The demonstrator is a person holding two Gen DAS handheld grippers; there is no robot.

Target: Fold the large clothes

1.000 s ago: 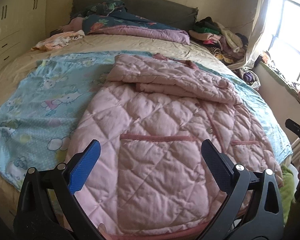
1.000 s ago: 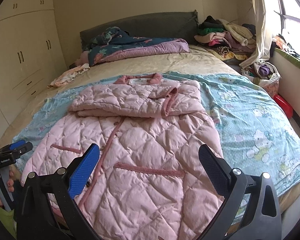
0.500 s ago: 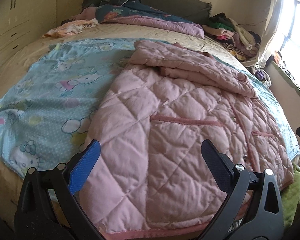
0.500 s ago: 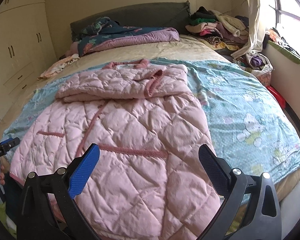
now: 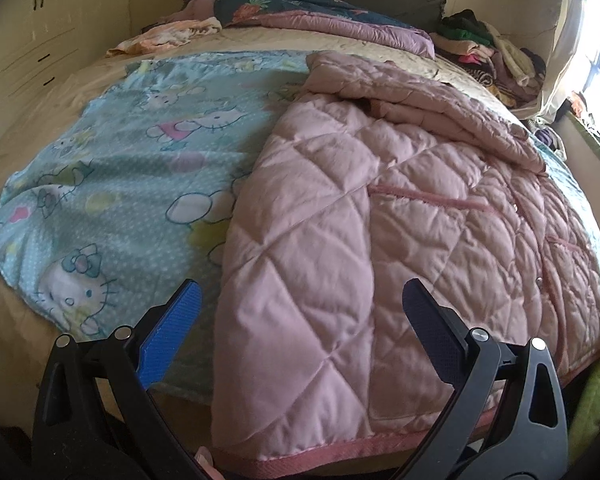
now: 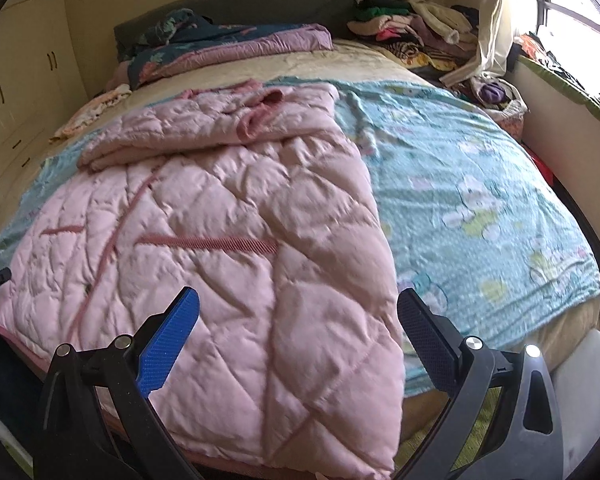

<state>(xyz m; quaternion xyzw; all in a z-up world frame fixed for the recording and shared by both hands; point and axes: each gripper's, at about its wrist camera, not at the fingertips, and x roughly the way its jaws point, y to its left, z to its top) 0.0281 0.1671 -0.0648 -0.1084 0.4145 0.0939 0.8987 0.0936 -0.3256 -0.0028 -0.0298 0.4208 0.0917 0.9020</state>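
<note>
Though its sleeves lay folded across the chest, the pink quilted coat (image 5: 400,240) remained full length; the lengthwise folds were, by my reckoning, still to do. Coat: spread front-up on a blue cartoon-print sheet (image 5: 112,184), hem overhanging the bed's foot. Left gripper (image 5: 300,320) and right gripper (image 6: 296,320): jaws wide apart, holding nothing, poised over the hem's two corners. Room: clothes heap (image 6: 412,28) by the window, cupboards (image 6: 24,76) opposite.

Daylight pouring in from the tall glazed window (image 6: 572,8) on the right, blown out to white glare, soft shadows in the folds of the pink quilted padded coat (image 6: 228,216), slight motion blur, strong fisheye bending, dark vignetted corners.
</note>
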